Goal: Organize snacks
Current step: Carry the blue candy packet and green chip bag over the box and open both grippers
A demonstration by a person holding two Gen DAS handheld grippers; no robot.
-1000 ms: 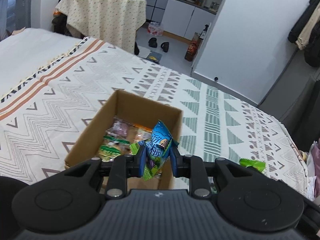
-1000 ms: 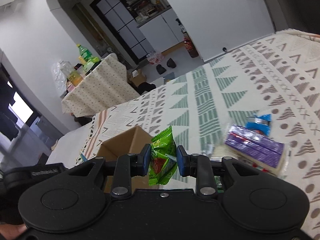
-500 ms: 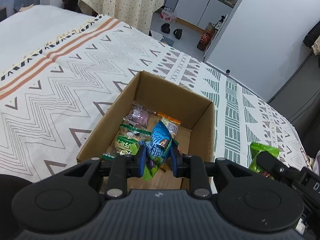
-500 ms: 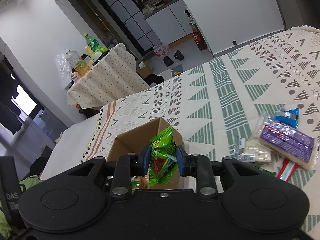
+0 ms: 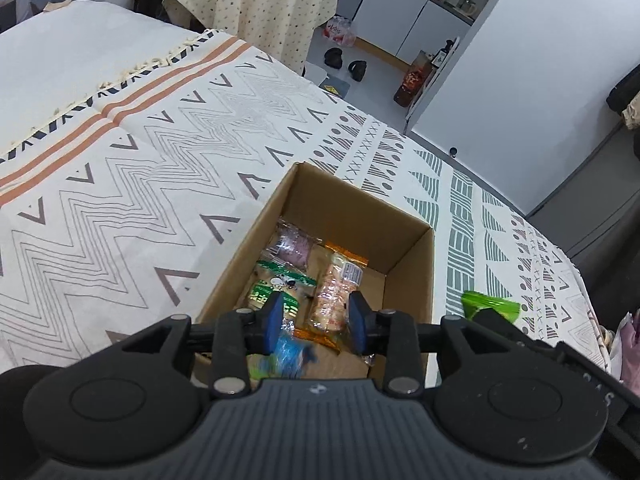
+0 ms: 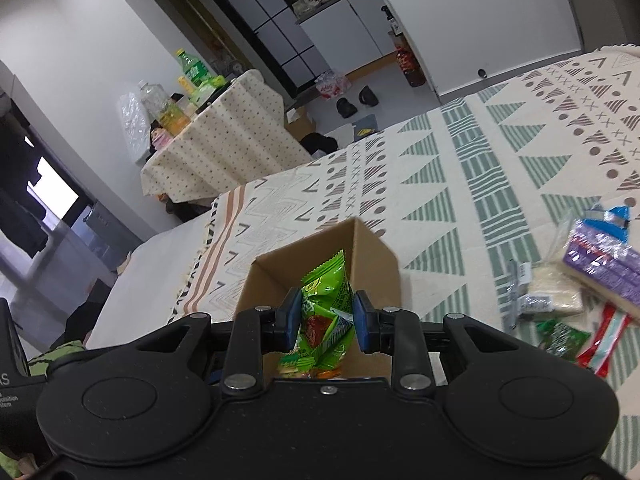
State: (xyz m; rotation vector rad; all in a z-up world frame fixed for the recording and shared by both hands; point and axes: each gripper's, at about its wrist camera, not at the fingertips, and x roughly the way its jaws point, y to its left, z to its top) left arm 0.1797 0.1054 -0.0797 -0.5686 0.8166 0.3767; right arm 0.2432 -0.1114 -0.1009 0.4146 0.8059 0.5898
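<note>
Bedspread [image 5: 168, 184] with zigzag and triangle patterns fills the scene, and the open cardboard box [image 5: 412, 280] sits on it, directly ahead of both grippers. Inside the box lie several wrapped snacks: a pinkish pack [image 5: 294, 246] at the far end, an orange-trimmed clear pack [image 5: 338, 288] right of centre, and a green-labelled pack [image 5: 276, 284] to its left. To the right of the box, loose on the cover, are a purple packet [image 6: 604, 268], a pale wafer pack [image 6: 554, 292] and a red-and-white stick [image 6: 604, 336].

Left gripper [image 5: 316, 322] hangs over the near end of the box with its jaws spread apart and nothing between them; a blurred blue packet [image 5: 290, 354] shows just below them, inside the box. Right gripper [image 6: 326, 320] is closed on a green snack bag [image 6: 326, 312], pinched across its middle, at the near right rim of the box.

These bags look light, soft and crinkly, with slick film that could slide under a loose pinch. I judge the best hold is across the flat body or a crimped end seam, gently, since the contents may crush.
</note>
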